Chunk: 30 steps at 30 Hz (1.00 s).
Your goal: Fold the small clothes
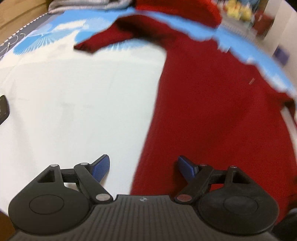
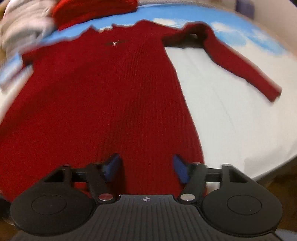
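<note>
A red knitted sweater (image 2: 102, 92) lies flat on a white sheet with a blue cloud print (image 2: 232, 115), neck to the far side. One sleeve (image 2: 241, 61) stretches out to the right. In the left wrist view the sweater body (image 1: 213, 111) fills the right half and its other sleeve (image 1: 104, 40) reaches up and left. My left gripper (image 1: 143, 169) is open just above the sweater's left edge near the hem, one blue pad over the sheet and one over the knit. My right gripper (image 2: 146, 166) stands open over the hem near its right edge, the pads not pressing the cloth.
At the far side lie a grey garment (image 1: 83, 4) and another red garment (image 2: 92, 9). A dark object (image 1: 2, 109) shows at the left edge of the left wrist view. The bed's edge (image 2: 269, 172) drops off at the lower right.
</note>
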Motion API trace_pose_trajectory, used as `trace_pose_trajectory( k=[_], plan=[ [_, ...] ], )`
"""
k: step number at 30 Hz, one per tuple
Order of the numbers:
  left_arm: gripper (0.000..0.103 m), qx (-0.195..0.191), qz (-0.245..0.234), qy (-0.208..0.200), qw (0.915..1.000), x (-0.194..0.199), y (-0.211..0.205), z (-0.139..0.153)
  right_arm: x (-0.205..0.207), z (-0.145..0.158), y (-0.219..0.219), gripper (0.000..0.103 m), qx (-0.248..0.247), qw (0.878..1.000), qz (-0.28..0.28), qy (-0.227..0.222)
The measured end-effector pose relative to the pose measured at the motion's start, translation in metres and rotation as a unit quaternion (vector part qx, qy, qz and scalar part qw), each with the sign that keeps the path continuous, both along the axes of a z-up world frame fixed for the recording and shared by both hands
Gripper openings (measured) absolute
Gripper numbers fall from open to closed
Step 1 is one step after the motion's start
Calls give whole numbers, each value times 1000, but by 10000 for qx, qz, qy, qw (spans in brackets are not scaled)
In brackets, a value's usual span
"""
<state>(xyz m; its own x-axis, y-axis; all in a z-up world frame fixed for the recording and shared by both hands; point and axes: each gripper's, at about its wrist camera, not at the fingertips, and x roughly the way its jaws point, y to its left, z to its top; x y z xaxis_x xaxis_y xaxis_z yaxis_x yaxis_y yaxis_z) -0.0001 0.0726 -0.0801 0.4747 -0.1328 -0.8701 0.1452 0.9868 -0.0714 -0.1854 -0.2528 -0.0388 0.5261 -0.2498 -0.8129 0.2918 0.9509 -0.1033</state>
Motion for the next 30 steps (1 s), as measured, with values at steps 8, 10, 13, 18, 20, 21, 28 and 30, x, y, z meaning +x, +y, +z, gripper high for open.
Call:
trace_pose_trajectory(
  k=[8,10,13,18,20,21,28,30],
  plan=[
    [96,941,-587,-493,9926,-17,-24,-4,-22,20,-62,7,849,9939,-707,66],
    [96,956,-645,-500,9921,-16,-23,-4,-19,20,-56,15,475,9958,-778,54],
    [96,914,-616,-474,9928,-23,-17,-4,-20,19,-45,57,98,9952,-969,21],
    [96,895,-534,-467,9935,-23,-16,-2,-31,33,-57,63,181,9899,-1250,-641],
    [96,943,-552,-487,9928,-22,-19,-3,-22,19,-61,58,198,9938,-1076,-205],
    [96,992,-564,-514,9921,-22,-21,-3,-16,4,-62,52,239,9943,-1008,241],
    [103,1208,-543,-577,9895,-25,-23,-4,-30,9,-67,41,521,9926,-1000,455],
    [103,1064,-511,-502,9917,-22,-21,-4,-32,14,-76,46,671,9899,-1242,164]
  ],
)
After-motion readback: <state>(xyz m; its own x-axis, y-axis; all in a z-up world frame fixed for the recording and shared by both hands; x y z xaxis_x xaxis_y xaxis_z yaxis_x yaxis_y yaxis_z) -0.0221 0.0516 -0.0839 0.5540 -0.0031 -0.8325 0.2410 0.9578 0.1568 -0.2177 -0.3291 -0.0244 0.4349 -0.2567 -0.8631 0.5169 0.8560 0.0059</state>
